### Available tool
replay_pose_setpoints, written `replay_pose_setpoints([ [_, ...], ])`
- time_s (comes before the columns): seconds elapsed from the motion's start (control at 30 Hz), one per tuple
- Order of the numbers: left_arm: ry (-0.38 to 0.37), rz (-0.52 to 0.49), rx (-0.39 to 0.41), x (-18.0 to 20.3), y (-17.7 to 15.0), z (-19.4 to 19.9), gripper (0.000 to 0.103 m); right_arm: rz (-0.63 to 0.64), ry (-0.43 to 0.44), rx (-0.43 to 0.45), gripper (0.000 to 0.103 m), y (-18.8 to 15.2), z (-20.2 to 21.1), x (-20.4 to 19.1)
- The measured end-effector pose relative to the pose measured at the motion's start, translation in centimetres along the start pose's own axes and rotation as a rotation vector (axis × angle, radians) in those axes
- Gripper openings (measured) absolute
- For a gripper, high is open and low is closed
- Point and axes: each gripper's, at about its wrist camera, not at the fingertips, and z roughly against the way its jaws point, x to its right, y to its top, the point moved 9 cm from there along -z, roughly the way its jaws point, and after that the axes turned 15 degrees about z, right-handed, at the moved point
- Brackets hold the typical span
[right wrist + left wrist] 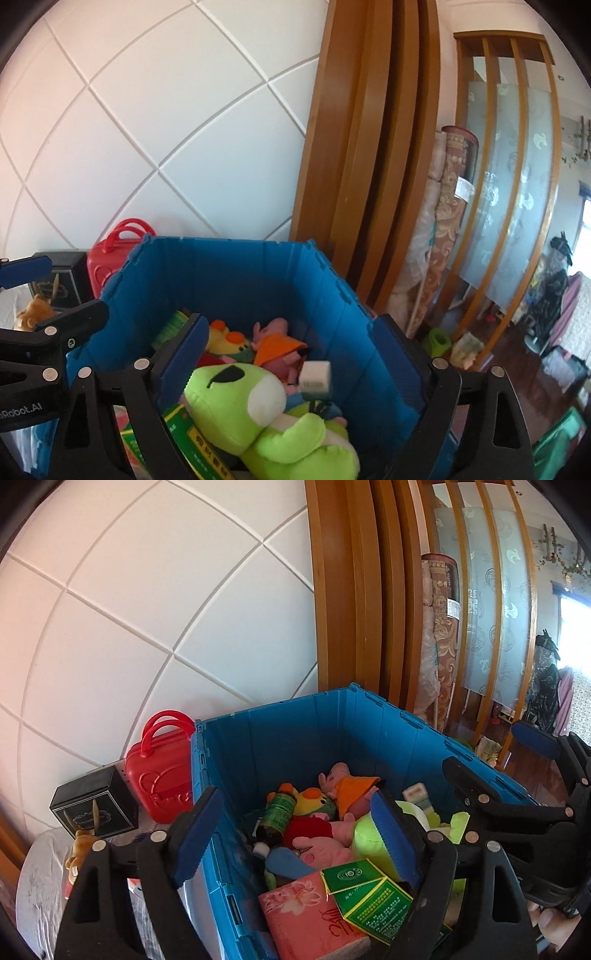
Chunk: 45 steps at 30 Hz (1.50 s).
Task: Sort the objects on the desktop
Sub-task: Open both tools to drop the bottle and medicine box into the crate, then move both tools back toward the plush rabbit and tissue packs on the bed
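Green plush toy (258, 417) lies in blue crate (236, 273), below open right gripper (295, 373).

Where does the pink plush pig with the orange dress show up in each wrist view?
Left wrist: the pink plush pig lies in the far part of the blue crate, just above picture centre-right, behind the green bottle.
Right wrist: the pig lies mid-frame in the crate, beyond the green plush toy.
Shared landmark: the red toy suitcase just outside the crate's left wall.
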Motion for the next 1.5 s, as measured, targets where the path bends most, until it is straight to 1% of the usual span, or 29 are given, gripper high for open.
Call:
replay_pose_setpoints([
  [0.07,-0.014,0.005,0.003,-0.2,-0.4,0.8,0.082,0.007,-0.005,0.011,0.098,-0.3,1.1,-0.2],
  [0.13,-0.032,0.010,0.008,-0.4,-0.8,1.7,0.083,0.003,-0.005,0.017,0.100,-0.8,2.0,-0.2],
  [0.43,-0.062,0.014,0.053,-2.0,-2.9,5.7,0.085,-0.033,0.036,0.043,0.102,-2.6,6.0,-1.2],
  [0.53,-0.056,0.034,0.065,-3.2,-3.3,6.7,0.088,-0.041,0.053,0.054,0.102,-2.9,7.1,-1.9],
  [0.73,-0.020,0.071,0.091,-6.5,-4.1,8.4,0.089,-0.057,0.096,0.075,0.102,-2.5,8.8,-4.1],
  [0.87,0.013,0.096,0.103,-9.8,-4.6,9.5,0.090,-0.050,0.112,0.090,0.103,-1.5,9.6,-6.5],
  [1.07,0.062,0.148,0.106,-15.8,-5.3,10.9,0.090,-0.019,0.159,0.103,0.103,0.1,10.5,-11.5],
  [1.2,0.083,0.167,0.104,-20.1,-5.9,11.7,0.090,0.000,0.179,0.108,0.103,1.2,11.1,-15.0],
  [1.27,0.109,0.178,0.094,-22.6,-6.2,11.7,0.090,0.006,0.192,0.112,0.103,1.7,11.4,-16.8],
  [1.5,0.157,0.232,0.083,-30.8,-7.7,12.8,0.090,0.049,0.236,0.112,0.103,3.5,12.3,-23.9],
])
